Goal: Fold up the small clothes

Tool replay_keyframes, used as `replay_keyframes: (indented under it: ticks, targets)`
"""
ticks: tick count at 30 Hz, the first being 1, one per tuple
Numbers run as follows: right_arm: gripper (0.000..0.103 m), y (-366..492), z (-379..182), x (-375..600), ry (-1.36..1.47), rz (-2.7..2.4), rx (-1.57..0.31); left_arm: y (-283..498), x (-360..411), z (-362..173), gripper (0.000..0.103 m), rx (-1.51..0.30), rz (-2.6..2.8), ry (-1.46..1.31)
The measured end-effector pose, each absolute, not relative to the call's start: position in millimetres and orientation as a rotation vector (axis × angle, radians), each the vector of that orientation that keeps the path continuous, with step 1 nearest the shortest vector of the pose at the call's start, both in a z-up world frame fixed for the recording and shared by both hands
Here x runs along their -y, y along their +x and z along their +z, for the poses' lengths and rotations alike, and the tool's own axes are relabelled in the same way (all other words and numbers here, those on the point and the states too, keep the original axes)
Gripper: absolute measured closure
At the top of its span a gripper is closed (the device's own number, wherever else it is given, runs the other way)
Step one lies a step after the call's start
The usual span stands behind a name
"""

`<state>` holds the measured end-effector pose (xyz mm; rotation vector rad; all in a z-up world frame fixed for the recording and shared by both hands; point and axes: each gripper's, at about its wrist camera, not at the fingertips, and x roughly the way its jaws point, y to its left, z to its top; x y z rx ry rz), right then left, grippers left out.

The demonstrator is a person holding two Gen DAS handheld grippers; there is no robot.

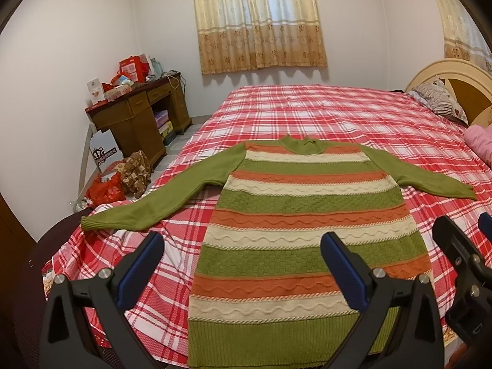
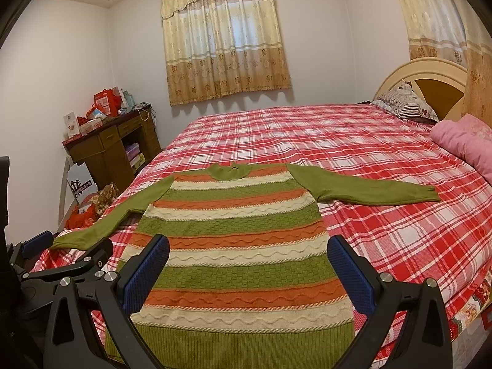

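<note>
A green, orange and cream striped knitted sweater (image 1: 295,230) is lying flat, sleeves spread, on the red plaid bed (image 1: 353,117), while the left gripper (image 1: 243,261) and right gripper (image 2: 249,264) are hovering above its hem, jaws apart.

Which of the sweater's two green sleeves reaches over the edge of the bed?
The sleeve on the desk side: its cuff hangs past the plaid bed's edge. The other sleeve lies fully on the bed.

Plaid bed (image 1: 307,113), desk (image 1: 138,117), curtains (image 1: 258,21), pillow (image 2: 406,101).
</note>
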<state>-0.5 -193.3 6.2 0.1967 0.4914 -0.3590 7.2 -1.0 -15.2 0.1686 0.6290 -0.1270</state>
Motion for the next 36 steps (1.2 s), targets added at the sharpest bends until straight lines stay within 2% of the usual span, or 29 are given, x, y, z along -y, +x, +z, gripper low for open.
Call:
replay_keyframes:
  ticks: [21,30,36]
  targets:
    - [0.001,3,3,196,0.185,-0.374,-0.489,13,4,-23,0.0,-0.653,-0.132,0.16]
    - [0.001,22,4,206,0.097,-0.418,-0.453,39,8,-33,0.0,-0.695,-0.134,0.146]
    - [0.001,48,-8,238,0.103,-0.427,-0.492,62,16,-39,0.0,-0.686,-0.176,0.138]
